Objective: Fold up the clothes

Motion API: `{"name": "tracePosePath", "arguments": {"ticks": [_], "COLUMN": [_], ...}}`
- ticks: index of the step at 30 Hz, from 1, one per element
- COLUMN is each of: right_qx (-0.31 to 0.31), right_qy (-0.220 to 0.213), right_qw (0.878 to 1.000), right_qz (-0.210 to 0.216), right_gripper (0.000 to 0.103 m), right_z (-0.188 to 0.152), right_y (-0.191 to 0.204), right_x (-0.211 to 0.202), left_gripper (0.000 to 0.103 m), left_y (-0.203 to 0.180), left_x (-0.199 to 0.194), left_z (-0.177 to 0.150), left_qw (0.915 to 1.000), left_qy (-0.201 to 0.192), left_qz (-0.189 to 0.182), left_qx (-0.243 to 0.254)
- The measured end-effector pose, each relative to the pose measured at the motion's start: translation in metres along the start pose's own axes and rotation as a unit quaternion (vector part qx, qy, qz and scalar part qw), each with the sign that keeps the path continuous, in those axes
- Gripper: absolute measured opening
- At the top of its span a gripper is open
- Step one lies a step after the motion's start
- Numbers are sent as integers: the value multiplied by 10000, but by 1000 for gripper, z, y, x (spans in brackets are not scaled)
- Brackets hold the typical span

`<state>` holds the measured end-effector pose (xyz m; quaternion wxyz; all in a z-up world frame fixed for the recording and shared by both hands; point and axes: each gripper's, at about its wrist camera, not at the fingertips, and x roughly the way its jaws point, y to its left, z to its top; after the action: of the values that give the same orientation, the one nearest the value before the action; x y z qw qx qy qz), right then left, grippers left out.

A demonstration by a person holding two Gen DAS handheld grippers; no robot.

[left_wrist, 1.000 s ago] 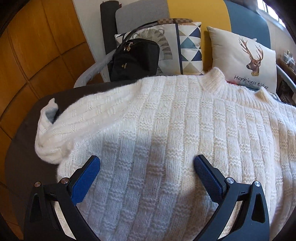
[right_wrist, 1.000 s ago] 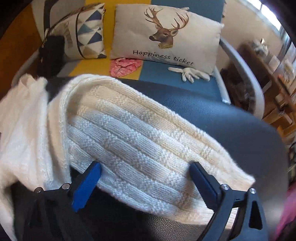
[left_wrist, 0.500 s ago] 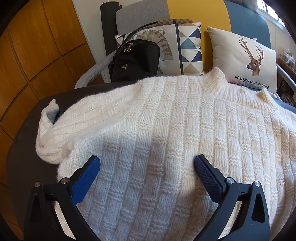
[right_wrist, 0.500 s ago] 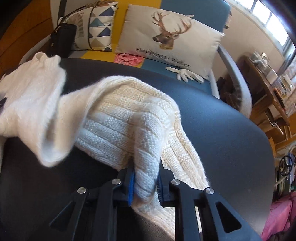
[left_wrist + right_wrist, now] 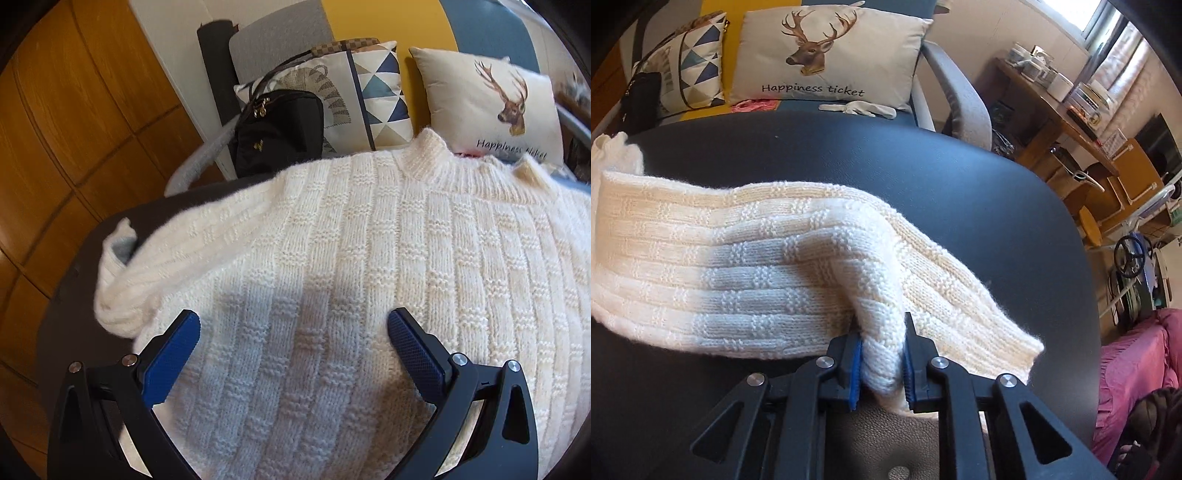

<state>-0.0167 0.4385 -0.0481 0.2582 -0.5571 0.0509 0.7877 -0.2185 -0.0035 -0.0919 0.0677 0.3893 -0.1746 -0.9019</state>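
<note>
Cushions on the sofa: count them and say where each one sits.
2. The triangle-pattern cushion leans behind the black handbag; the deer cushion stands to its right. The sweater may hide others.

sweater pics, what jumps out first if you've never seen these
A cream knit sweater fills the left view, spread on a dark table with the open left claw over it. In the right view, the right claw pinches a sleeve. Behind sits a deer pillow.
</note>
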Motion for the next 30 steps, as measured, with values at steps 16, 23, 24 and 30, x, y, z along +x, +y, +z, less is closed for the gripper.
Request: {"name": "tracePosePath", "arguments": {"ticks": [16,23,24,30], "right_qx": [853,667,652,680], "right_qy": [-850,41,25,134], "right_qw": [9554,9135,9100,8948], "right_qz": [2695,4014,4094,4410], "right_gripper": [30,30,30,30], "right_z": [-48,-98,-102,-107], "right_y": [85,188,199,251], "right_x": [-80,-70,-73,-81], "left_gripper": [103,103,103,103], "left_y": [28,63,66,76], "left_x": [-23,-60,-61,-59], "left_z": [-17,-67,-72,-94], "left_qw": [9963,9960,9958,9925], "left_qy": [291,64,79,125], "left_qz": [-782,-893,-907,-1185], "left_qx": [-188,18,31,-269]}}
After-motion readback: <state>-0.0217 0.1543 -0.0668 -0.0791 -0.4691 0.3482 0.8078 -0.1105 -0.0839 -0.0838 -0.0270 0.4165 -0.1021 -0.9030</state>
